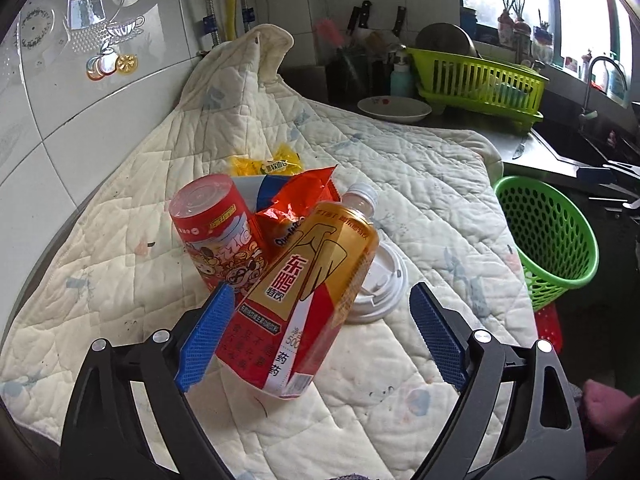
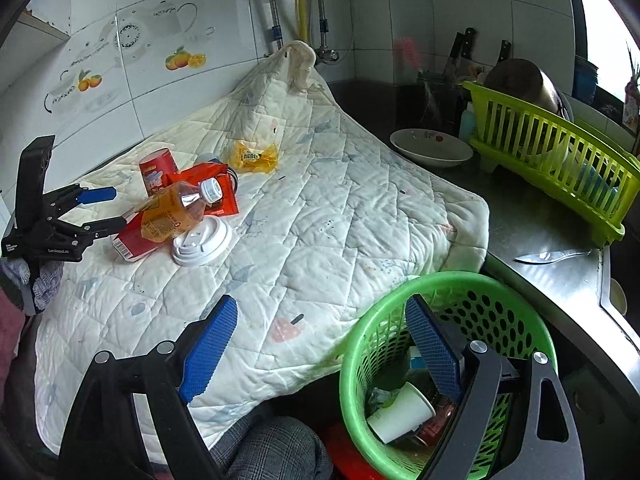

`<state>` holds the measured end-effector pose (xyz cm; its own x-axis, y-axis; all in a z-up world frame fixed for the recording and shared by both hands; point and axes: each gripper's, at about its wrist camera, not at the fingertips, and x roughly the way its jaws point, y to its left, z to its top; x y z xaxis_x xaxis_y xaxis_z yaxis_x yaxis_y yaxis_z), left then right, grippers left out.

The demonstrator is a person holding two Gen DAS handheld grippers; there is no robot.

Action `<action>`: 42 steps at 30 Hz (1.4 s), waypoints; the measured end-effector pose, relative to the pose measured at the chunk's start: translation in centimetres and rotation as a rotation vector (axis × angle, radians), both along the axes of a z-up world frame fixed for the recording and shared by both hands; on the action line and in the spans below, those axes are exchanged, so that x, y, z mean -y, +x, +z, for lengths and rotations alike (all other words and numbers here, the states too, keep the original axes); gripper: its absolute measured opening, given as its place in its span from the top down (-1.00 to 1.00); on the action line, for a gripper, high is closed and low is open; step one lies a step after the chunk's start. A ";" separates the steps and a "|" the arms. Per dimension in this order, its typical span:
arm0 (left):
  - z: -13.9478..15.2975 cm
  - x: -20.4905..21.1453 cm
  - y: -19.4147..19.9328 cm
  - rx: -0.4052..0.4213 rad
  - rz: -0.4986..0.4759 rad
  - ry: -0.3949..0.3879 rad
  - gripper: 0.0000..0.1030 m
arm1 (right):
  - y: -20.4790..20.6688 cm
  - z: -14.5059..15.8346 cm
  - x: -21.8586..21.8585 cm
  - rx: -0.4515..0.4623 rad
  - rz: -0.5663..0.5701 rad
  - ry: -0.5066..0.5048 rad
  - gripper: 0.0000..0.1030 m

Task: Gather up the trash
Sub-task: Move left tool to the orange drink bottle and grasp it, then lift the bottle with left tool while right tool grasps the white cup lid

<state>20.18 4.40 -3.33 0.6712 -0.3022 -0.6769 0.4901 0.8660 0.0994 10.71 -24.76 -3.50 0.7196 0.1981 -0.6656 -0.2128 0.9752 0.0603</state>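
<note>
While most of the trash is not yet binned, the left wrist view shows a pile near the middle of the quilted pad (image 1: pixel 400 184) covering the worktop: amber drink bottle (image 1: pixel 316 280), red snack can (image 1: pixel 216 228), red foil wrapper (image 1: pixel 300 196), yellow wrapper (image 1: pixel 268 164) further back toward the wall edge, white cup lid (image 1: pixel 380 284) just beside the bottle. Left gripper (image 1: pixel 320 332) is pitched down with its jaws wide; the bottle's base lies between them, its label touching the left pad, right pad well clear, so no grip yet. Green basket (image 1: pixel 552 240) sits off the pad's right edge.

In the right wrist view the basket (image 2: pixel 360 360) sits below the pad's near right corner and already holds a paper cup (image 2: pixel 400 412) plus some scraps, so part is done. Right gripper (image 2: pixel 320 340) is open and empty, tilted down, one finger over the basket, the other over the pad. Five items left; next is likely the bottle.
</note>
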 end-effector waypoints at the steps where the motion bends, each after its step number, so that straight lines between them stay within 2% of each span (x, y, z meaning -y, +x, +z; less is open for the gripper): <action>1: -0.2 -0.3 0.5 -0.014 -0.011 -0.005 -0.71 | 0.2 0.0 -0.4 -0.003 0.005 -0.001 -0.61; 14: -2.7 -0.8 3.9 -0.117 -0.144 0.007 -0.71 | 1.9 -1.0 -3.4 -0.042 0.042 -0.023 -0.64; 22: -4.0 -0.1 5.2 -0.156 -0.201 0.053 -0.71 | 2.9 -1.5 -4.1 -0.067 0.046 -0.025 -0.64; 31: -5.2 -0.1 6.1 -0.195 -0.216 0.066 -0.69 | 3.9 -2.4 -4.8 -0.092 0.056 -0.027 -0.64; 33: -5.3 -0.1 6.1 -0.193 -0.215 0.064 -0.68 | 4.1 -2.4 -5.0 -0.095 0.060 -0.027 -0.64; 36: -5.3 -0.3 6.1 -0.186 -0.194 0.063 -0.56 | 4.3 -2.5 -5.2 -0.097 0.067 -0.027 -0.64; 42: -5.1 -0.4 5.1 -0.147 -0.152 0.054 -0.52 | 4.6 -2.8 -5.7 -0.100 0.083 -0.026 -0.64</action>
<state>25.24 4.84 -8.38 0.5134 -0.3530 -0.7822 0.6275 0.7761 0.0617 15.27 -19.08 -6.32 0.6310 0.2361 -0.7390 -0.2872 0.9560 0.0602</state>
